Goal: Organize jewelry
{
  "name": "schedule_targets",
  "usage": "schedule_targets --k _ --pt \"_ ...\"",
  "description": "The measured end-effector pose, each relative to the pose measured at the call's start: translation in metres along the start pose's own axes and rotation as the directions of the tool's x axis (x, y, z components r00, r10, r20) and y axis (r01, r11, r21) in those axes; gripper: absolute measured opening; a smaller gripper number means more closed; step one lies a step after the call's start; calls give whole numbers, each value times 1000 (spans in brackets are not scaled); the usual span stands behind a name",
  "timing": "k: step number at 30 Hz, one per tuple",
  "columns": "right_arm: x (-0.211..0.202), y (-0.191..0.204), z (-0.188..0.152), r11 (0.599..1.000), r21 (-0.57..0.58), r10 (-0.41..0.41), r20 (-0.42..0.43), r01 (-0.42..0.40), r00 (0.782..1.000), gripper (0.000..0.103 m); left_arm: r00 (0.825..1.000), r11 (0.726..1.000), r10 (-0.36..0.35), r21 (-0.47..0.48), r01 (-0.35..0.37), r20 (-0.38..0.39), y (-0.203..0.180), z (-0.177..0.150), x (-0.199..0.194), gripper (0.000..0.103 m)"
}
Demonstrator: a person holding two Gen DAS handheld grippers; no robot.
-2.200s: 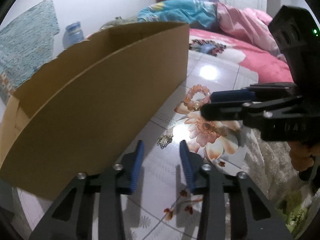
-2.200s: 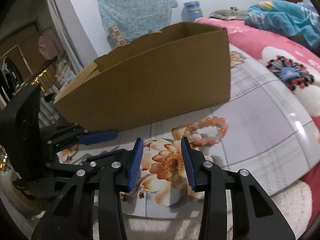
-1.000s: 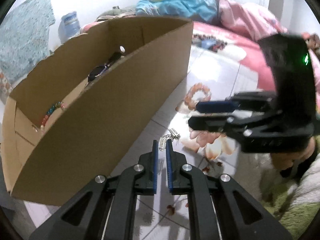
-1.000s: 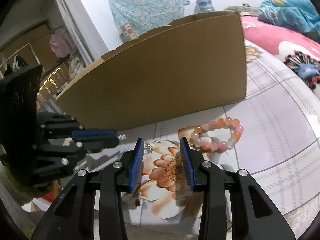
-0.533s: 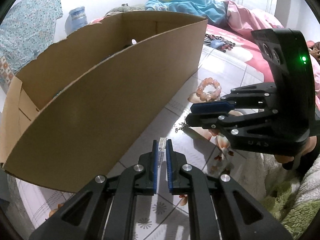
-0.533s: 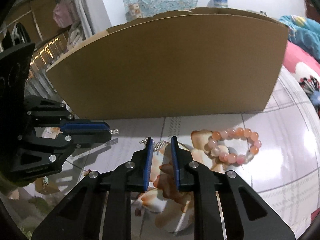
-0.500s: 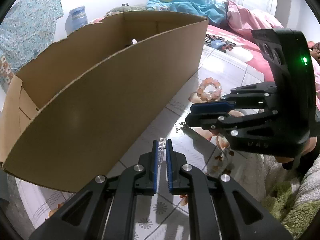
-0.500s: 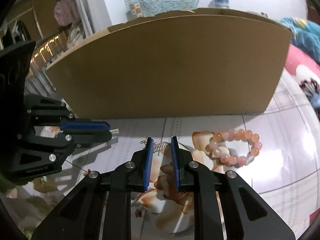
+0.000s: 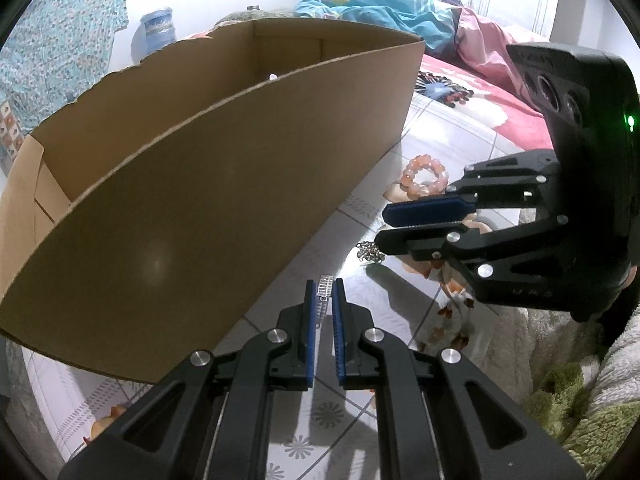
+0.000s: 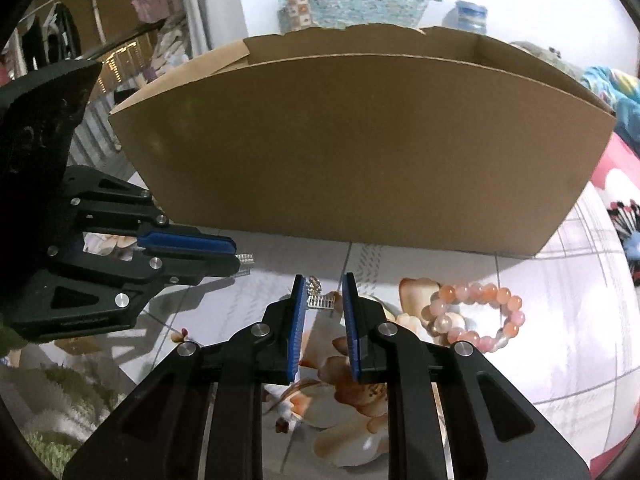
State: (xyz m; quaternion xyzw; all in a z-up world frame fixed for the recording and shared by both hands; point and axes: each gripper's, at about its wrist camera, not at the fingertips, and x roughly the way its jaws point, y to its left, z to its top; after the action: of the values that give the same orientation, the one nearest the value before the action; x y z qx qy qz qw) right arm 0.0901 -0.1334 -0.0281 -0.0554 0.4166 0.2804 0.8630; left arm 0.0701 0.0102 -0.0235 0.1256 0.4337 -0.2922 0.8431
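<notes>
My left gripper is shut on a small silver ladder-shaped earring and holds it above the floor beside the cardboard box. It also shows in the right wrist view with the earring's tip sticking out. My right gripper is shut on a second silver earring, with its chain part at the fingertips. A pink bead bracelet lies on the floral tile floor to the right, also in the left wrist view.
The open cardboard box stands right behind both grippers. A pink bed with blankets lies beyond. A green-white rug is at the near right. A blue water jug stands by the wall.
My left gripper closed on the silver earring and lifted it. My right gripper closed on the other earring on the floor, then widened slightly. Both moved nearer the box.
</notes>
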Motion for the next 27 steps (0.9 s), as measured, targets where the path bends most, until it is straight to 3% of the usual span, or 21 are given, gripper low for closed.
schedule_targets --k 9,16,18,27 --pt "7 6 -1 998 -69 -2 -40 -1 999 20 1000 1000 -1 -5 1 -4 1 0 0 7" --pt "2 3 -1 999 -37 -13 -39 11 999 9 1000 1000 1 -4 -1 -5 1 0 1 7" --pt "-1 3 -1 1000 -24 -4 -38 3 999 1 1000 1000 2 -4 -2 -4 1 0 1 7" --pt "-16 -14 -17 999 38 12 -49 -10 999 0 1000 1000 2 -4 -2 0 0 -1 0 7"
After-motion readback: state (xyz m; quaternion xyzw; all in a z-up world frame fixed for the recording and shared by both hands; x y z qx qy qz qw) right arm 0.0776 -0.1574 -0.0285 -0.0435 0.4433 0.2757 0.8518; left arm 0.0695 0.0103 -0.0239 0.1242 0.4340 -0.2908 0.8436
